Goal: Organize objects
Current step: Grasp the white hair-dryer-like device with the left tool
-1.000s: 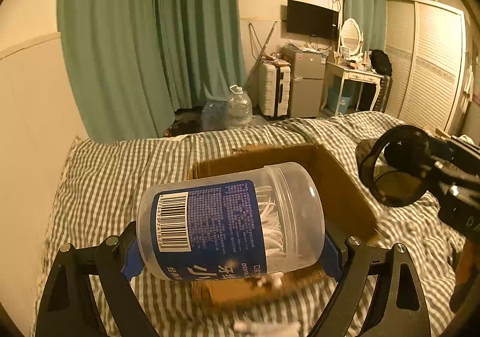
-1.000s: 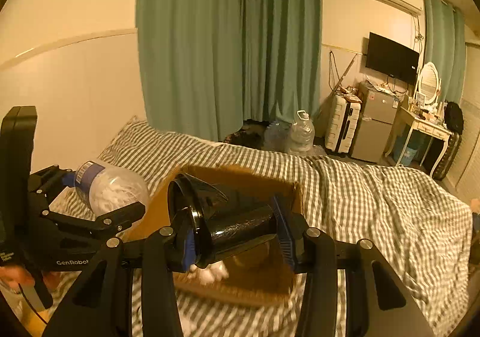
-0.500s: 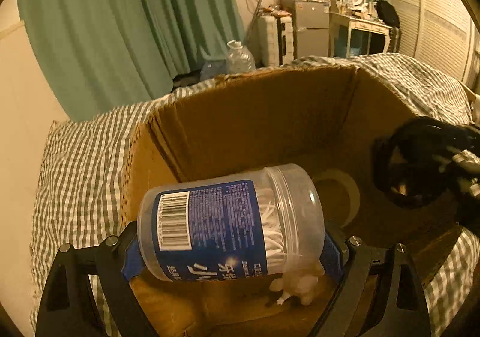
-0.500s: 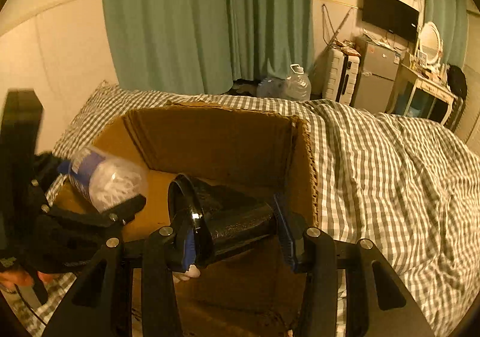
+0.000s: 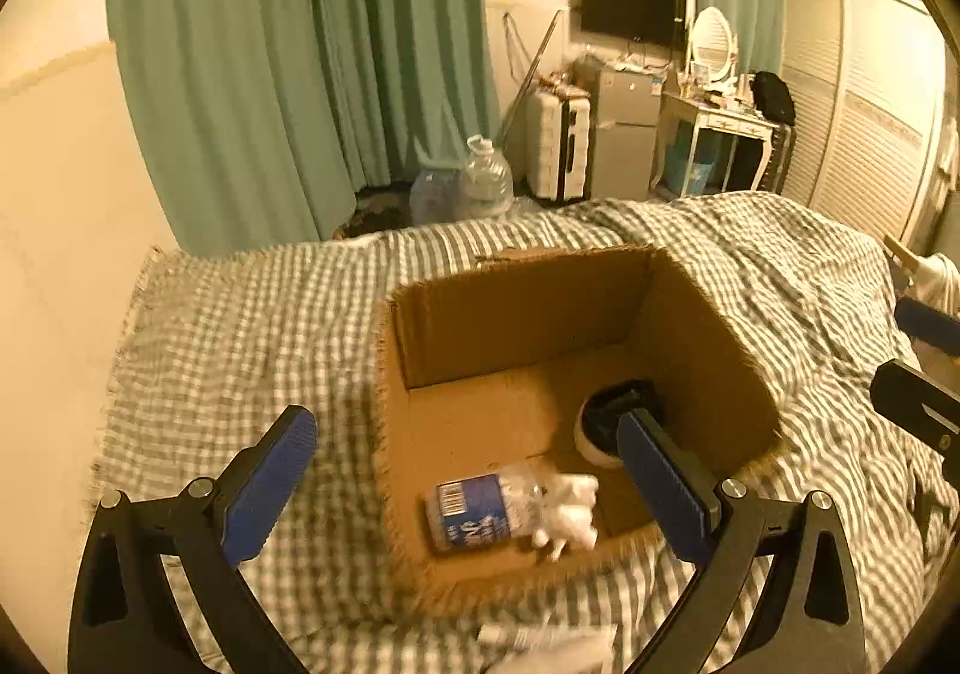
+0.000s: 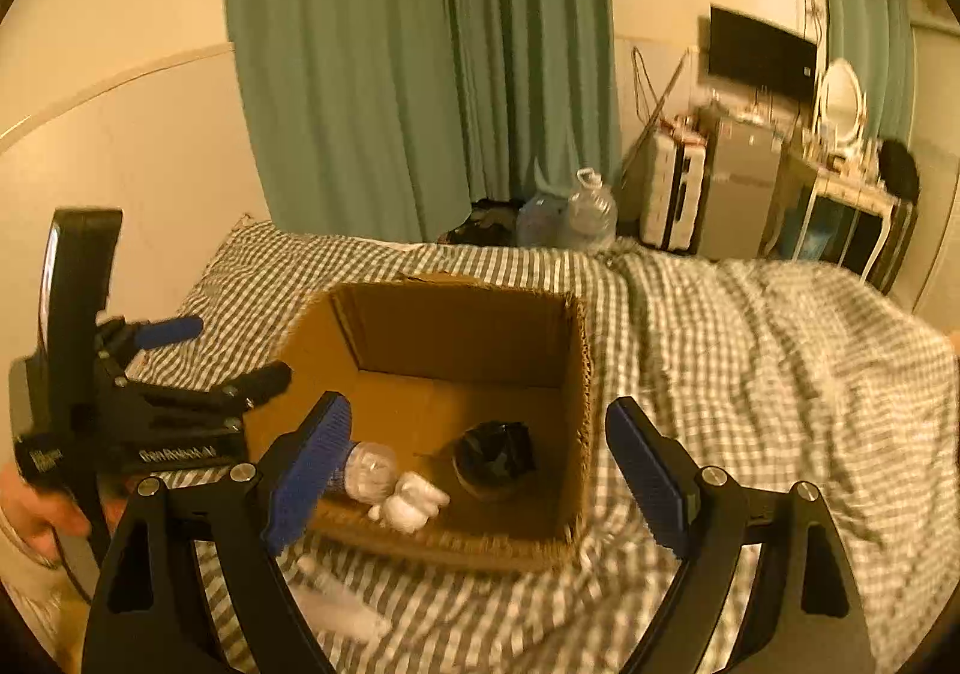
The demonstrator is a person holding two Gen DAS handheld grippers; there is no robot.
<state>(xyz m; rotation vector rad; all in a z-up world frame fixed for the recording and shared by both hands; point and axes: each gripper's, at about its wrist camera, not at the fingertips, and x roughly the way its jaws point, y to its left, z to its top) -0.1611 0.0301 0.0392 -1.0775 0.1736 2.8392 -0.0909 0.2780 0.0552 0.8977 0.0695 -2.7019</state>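
Observation:
An open cardboard box [image 5: 528, 308] [image 6: 462, 326] stands on the checked bed. Inside it lie a clear jar of cotton swabs with a blue label [image 5: 480, 506] [image 6: 369, 473], a small white figure [image 5: 570, 512] [image 6: 411, 500] and a black round object [image 5: 612, 410] [image 6: 492, 455]. My left gripper [image 5: 468, 470] is open and empty above the box's near left side; it also shows in the right wrist view [image 6: 198, 362]. My right gripper [image 6: 480, 464] is open and empty above the box's near edge.
A white tube [image 6: 336, 596] [image 5: 540, 638] lies on the checked bedcover [image 6: 750, 374] in front of the box. A wall is close on the left. Beyond the bed are green curtains, water jugs [image 5: 486, 182], a suitcase and a dresser.
Both grippers have opened and pulled back up from the box. The swab jar and the black object have dropped and now lie inside the box.

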